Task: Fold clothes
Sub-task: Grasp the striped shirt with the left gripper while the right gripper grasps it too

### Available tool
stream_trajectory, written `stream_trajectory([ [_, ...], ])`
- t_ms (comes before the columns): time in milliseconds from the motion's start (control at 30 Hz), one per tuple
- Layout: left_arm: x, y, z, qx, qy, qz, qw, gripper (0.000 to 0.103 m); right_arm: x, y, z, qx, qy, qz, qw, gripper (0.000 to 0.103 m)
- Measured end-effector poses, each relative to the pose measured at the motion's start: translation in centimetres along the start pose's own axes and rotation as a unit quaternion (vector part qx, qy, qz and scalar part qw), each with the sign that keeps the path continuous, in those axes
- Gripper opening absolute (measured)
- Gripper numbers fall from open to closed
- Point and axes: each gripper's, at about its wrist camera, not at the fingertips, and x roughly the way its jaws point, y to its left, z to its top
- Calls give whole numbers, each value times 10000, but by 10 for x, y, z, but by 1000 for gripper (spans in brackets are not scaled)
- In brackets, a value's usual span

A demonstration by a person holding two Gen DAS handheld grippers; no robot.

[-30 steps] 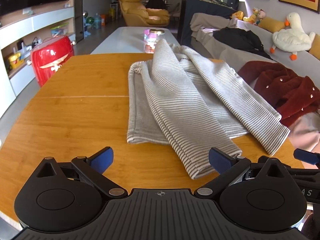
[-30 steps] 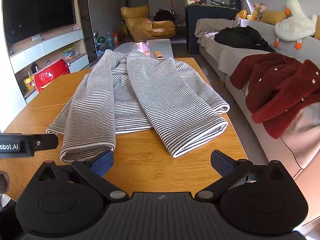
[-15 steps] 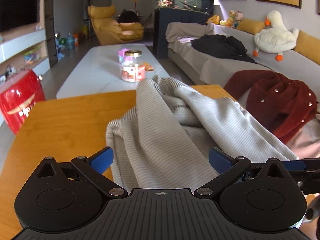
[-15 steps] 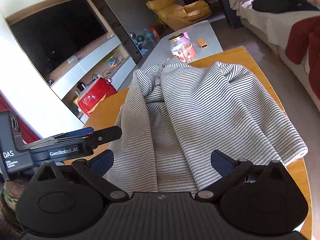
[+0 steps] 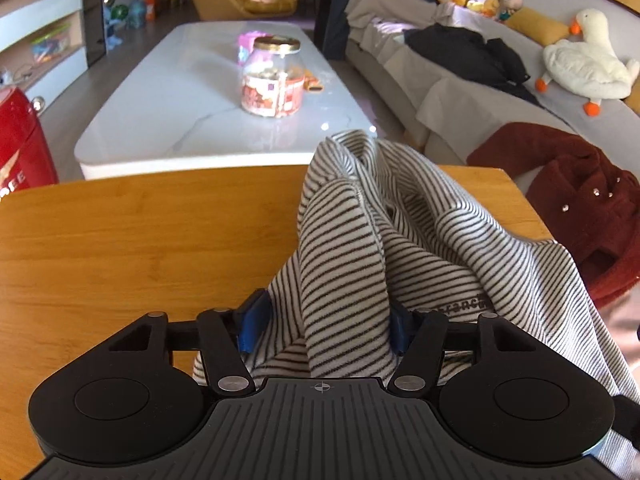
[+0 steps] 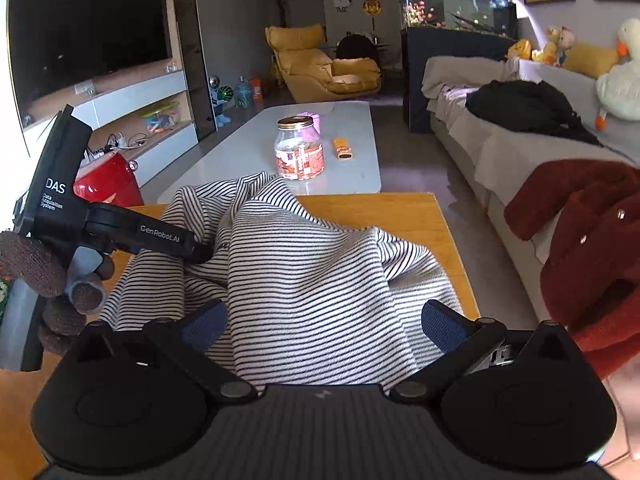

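Near the wooden table's [image 5: 120, 232] right edge, the left gripper [image 5: 324, 326] half-closes around a bunched fold of the striped top [image 6: 312, 280], while the right gripper [image 6: 324, 324] straddles cloth wide apart, apparently poised to lift together.

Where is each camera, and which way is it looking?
Left wrist: sits on the left hand-held gripper, looking forward over the striped shirt and wooden table; its closed-in fingers pinch a shirt fold.
Right wrist: sits on the right hand-held gripper, looking forward over the shirt; its fingers are spread wide, and the gloved left hand shows.
Both see: the shirt, jar, red coat.
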Motion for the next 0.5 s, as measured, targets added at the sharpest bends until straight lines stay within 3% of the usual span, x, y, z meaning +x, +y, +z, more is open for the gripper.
stream_trajectory([
  [67,-6,6,-1,95,-151,-100,9998,38,11,6,5,-379,-144,-114,9991,103],
  [167,-16,20,4,92,-405,-15,9991,29,35,23,22,-900,-240,-119,9956,103],
  [267,-20,33,6,62,-497,143,9986,28,66,43,42,-1318,-126,27,9912,103],
  [367,-22,45,6,33,-514,244,9984,27,98,59,49,-1906,368,202,9808,103],
  [433,-23,53,6,13,-526,312,9981,27,109,67,45,-2764,129,-694,9585,103],
  [500,-24,61,7,-7,-537,380,9978,27,121,61,45,-3394,-504,-2148,9144,103],
])
